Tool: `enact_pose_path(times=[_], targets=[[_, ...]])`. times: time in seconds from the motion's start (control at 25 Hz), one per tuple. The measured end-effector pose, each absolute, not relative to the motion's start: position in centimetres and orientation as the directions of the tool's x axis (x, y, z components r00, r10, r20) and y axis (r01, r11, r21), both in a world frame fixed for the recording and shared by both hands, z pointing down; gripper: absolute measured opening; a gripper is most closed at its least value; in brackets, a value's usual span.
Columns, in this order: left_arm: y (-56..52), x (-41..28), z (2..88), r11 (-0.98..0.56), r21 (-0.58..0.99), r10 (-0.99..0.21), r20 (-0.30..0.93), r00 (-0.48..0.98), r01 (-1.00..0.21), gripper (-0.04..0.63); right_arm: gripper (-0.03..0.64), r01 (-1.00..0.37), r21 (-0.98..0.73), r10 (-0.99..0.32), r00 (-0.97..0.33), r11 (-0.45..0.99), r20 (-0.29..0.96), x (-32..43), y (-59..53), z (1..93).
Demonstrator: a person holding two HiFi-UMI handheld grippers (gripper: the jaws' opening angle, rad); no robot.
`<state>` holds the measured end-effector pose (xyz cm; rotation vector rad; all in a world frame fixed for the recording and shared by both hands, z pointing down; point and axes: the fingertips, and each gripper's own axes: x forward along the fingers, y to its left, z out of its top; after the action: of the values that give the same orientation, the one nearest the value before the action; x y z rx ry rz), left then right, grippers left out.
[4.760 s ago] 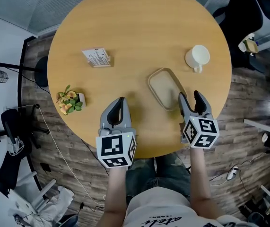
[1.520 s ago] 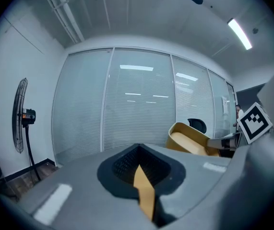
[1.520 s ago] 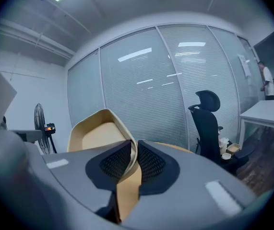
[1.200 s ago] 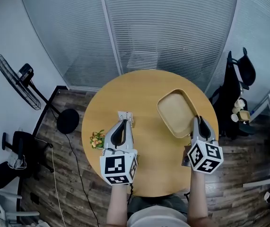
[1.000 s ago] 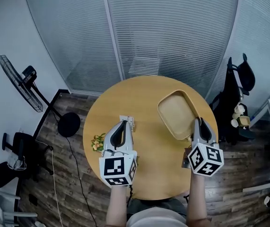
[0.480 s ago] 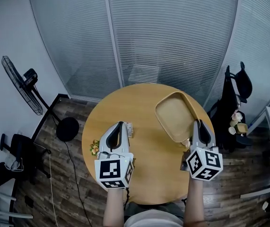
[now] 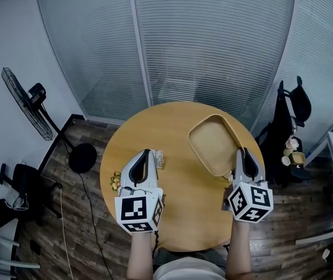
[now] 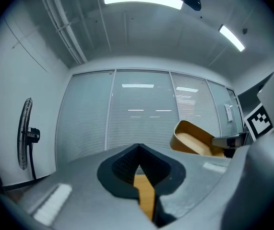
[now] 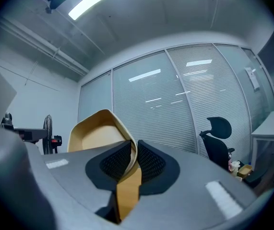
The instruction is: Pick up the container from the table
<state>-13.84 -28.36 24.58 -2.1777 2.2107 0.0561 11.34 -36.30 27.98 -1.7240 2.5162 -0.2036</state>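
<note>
The container (image 7: 214,144) is a shallow tan tray with rounded corners, held up in the air well above the round wooden table (image 7: 183,191). My right gripper (image 7: 244,156) is shut on its near rim; in the right gripper view the tray's wall (image 9: 98,131) is pinched between the two dark pads. My left gripper (image 7: 143,158) is shut with nothing in it, raised level with the right one. In the left gripper view its jaws (image 8: 137,164) meet, and the tray (image 8: 194,139) shows off to the right.
On the table below lie a small card holder (image 7: 157,158) and a little potted plant (image 7: 116,181). A standing fan (image 7: 23,101) is at the left, a black office chair (image 7: 288,107) at the right, and glass walls with blinds behind.
The right gripper, which stood beside the tray on the table, now holds it high above the table. Both grippers have risen; over the last second they have hardly moved.
</note>
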Motion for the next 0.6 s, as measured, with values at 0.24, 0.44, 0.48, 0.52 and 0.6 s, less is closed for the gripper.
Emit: enact_pose_path(times=[0.24,0.44,0.48,0.52,0.6], targets=[[-28.2,-13.9,24.9,0.02,0.005,-0.999,-0.048,-0.02,-1.0,0.0,0.067,-0.923,-0.161,-0.934,-0.358,0.35,0.02,11.6,-36.2,28.5],[-28.5,-13.8,25.1,0.022,0.004,-0.999,-0.041,-0.022,-1.0,0.0,0.067,-0.923,-0.161,-0.933,-0.358,0.349,0.037,11.7,-36.5,29.0],[-28.5,-13.9,25.1,0.022,0.004,-0.999,-0.041,-0.022,-1.0,0.0,0.067,-0.923,-0.161,-0.932,-0.359,0.349,0.04,11.6,-36.5,29.1],[-28.5,-13.9,25.1,0.022,0.003,-0.999,-0.041,-0.022,-1.0,0.0,0.067,-0.923,-0.161,-0.932,-0.36,0.35,0.042,11.5,-36.5,29.1],[-28.4,-14.1,25.2,0.022,0.002,-0.999,-0.04,-0.022,-1.0,0.0,0.067,-0.922,-0.161,-0.931,-0.362,0.351,0.045,11.3,-36.4,29.2]])
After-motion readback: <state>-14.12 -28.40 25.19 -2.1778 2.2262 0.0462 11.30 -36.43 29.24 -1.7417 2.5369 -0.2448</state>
